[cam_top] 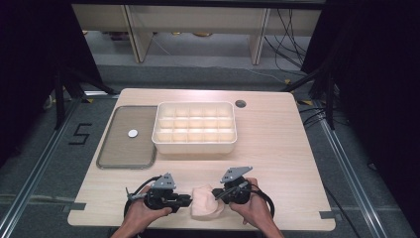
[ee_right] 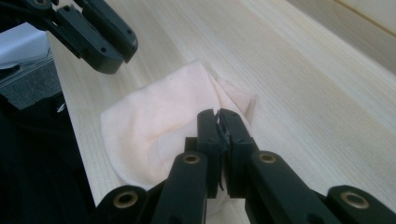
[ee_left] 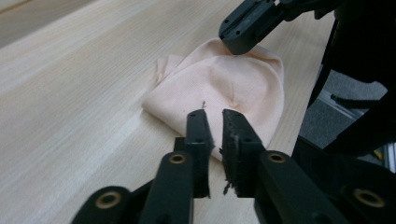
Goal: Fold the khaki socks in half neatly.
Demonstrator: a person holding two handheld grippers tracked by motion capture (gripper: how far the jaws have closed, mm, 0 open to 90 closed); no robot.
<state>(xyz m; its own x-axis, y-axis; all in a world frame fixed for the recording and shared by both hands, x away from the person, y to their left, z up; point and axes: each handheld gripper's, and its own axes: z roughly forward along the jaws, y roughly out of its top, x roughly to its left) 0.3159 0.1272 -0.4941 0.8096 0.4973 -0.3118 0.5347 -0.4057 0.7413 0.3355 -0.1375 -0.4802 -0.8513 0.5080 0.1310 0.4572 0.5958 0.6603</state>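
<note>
A pale pink cloth (cam_top: 204, 202) lies bunched near the table's front edge, between my two grippers. My left gripper (cam_top: 188, 200) sits just left of it, pointing right. In the left gripper view its jaws (ee_left: 214, 114) stand a narrow gap apart with nothing between them, their tips at the near edge of the cloth (ee_left: 224, 84). My right gripper (cam_top: 216, 193) comes in from the right. Its jaws (ee_right: 218, 112) are pressed together over the cloth (ee_right: 154, 121); I cannot tell whether fabric is pinched. Each gripper shows in the other's view, the right (ee_left: 238, 39) and the left (ee_right: 112, 56).
A white compartment box (cam_top: 195, 147) stands mid-table at the back. Left of it lies a dark flat tray (cam_top: 124, 151) with a small white disc (cam_top: 132, 133). A round cable hole (cam_top: 240, 103) is at the back right. The table edge runs right behind the cloth.
</note>
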